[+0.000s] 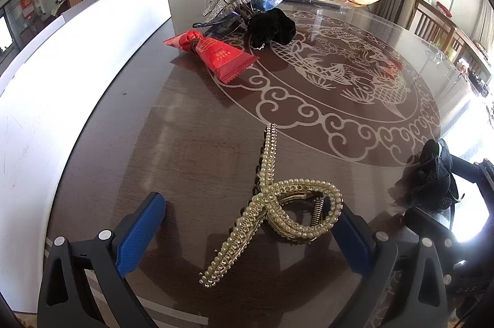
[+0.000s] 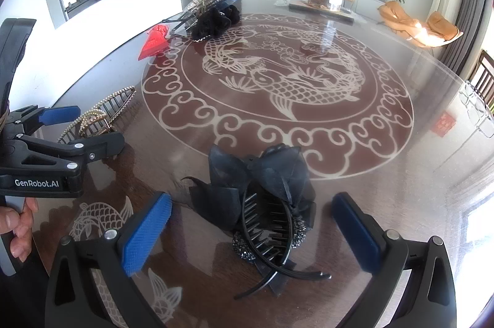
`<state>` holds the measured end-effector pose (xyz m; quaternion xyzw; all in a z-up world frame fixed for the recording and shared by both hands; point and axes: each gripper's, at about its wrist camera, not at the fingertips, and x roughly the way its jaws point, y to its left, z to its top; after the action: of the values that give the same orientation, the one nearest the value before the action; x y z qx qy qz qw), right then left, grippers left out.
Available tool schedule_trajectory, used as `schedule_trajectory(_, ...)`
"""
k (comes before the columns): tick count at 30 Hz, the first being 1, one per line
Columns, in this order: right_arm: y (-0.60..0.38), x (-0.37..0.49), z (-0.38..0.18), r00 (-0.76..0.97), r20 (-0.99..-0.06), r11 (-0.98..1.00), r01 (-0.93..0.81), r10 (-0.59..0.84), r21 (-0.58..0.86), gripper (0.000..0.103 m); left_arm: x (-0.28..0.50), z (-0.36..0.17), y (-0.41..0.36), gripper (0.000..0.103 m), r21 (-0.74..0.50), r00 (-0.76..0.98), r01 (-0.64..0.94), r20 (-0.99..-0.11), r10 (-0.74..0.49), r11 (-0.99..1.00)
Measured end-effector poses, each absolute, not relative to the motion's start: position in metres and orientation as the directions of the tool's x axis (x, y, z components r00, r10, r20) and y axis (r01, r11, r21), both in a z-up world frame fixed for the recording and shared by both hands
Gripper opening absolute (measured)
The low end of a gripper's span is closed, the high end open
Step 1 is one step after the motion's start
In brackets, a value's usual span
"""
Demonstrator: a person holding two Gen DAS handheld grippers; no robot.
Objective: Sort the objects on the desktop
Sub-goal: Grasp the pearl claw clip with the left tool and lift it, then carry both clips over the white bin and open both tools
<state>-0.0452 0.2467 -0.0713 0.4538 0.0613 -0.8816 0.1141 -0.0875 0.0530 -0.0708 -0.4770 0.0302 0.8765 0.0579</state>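
Altogether two hair claws lie near the grippers on the table: one pearl hair claw between the spread fingers of the left gripper, one black bow hair claw between those of the right gripper. Neither gripper's pads press its claw. Farther off sit one red packet and one heap of accessories.

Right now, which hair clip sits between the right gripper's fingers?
The black bow hair clip, dark fabric with a black toothed claw. The pearl-studded gold clip lies between the left gripper's fingers instead.
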Motion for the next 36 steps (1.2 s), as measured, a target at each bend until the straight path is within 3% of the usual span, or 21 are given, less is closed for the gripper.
schedule_trajectory(1,0.247,-0.045,-0.071,-0.563,-0.813,-0.967,0.256,-0.148,-0.002,0.103,-0.086,-0.068,0.048,0.081,-0.002,-0.551,-0.124,-0.832,0.071,-0.992)
schedule_trajectory(2,0.249,-0.044,-0.069,-0.574,-0.807,-0.97,0.245,-0.141,-0.005,0.09,-0.085,-0.066,0.043,0.06,-0.006,-0.561,-0.118,-0.825,0.072,-0.993)
schedule_trajectory(3,0.252,-0.041,-0.066,-0.596,-0.791,-0.972,0.233,-0.14,-0.004,0.057,-0.085,-0.064,0.037,0.054,-0.03,-0.562,-0.112,-0.823,0.089,-0.993)
schedule_trajectory(4,0.253,-0.039,-0.063,-0.609,-0.782,-0.973,0.23,-0.135,-0.011,0.043,-0.086,-0.062,0.029,0.047,-0.09,-0.565,-0.105,-0.814,0.134,-0.99)
schedule_trajectory(8,0.26,-0.034,-0.061,-0.593,-0.784,-0.969,0.245,-0.183,0.041,0.04,-0.082,-0.05,0.008,0.043,-0.258,-0.598,-0.083,-0.76,0.255,-0.963)
schedule_trajectory(14,0.277,-0.021,-0.034,-0.604,-0.742,-0.951,0.27,-0.29,0.151,0.04,-0.066,-0.02,0.01,0.04,-0.256,-0.688,-0.095,-0.682,0.249,-0.962)
schedule_trajectory(17,0.28,-0.027,-0.022,-0.601,-0.736,-0.945,0.277,-0.31,0.172,0.04,-0.056,-0.009,0.005,0.016,-0.246,-0.706,-0.094,-0.667,0.239,-0.965)
schedule_trajectory(23,0.271,-0.036,-0.005,-0.61,-0.721,-0.938,0.3,-0.329,0.174,0.04,-0.048,-0.006,-0.021,0.015,-0.339,-0.701,-0.092,-0.645,0.303,-0.936)
schedule_trajectory(28,0.267,-0.033,-0.002,-0.606,-0.702,-0.925,0.298,-0.374,0.236,0.04,-0.046,-0.007,-0.024,0.017,-0.342,-0.623,-0.137,-0.7,0.349,-0.93)
schedule_trajectory(29,0.266,-0.032,-0.002,-0.603,-0.701,-0.922,0.3,-0.382,0.245,0.04,-0.046,-0.007,-0.023,0.026,-0.349,-0.601,-0.153,-0.71,0.368,-0.924)
schedule_trajectory(30,0.265,-0.03,-0.003,-0.599,-0.699,-0.919,0.303,-0.39,0.253,0.04,-0.048,-0.009,-0.02,0.051,-0.353,-0.571,-0.152,-0.731,0.373,-0.923)
schedule_trajectory(32,0.264,-0.027,-0.005,-0.592,-0.697,-0.913,0.308,-0.404,0.267,0.04,-0.055,-0.017,-0.014,0.079,-0.342,-0.528,-0.112,-0.775,0.348,-0.933)
schedule_trajectory(36,0.263,-0.023,-0.008,-0.586,-0.693,-0.906,0.311,-0.42,0.286,0.04,-0.072,-0.035,0.021,0.079,-0.291,-0.437,-0.14,-0.839,0.323,-0.946)
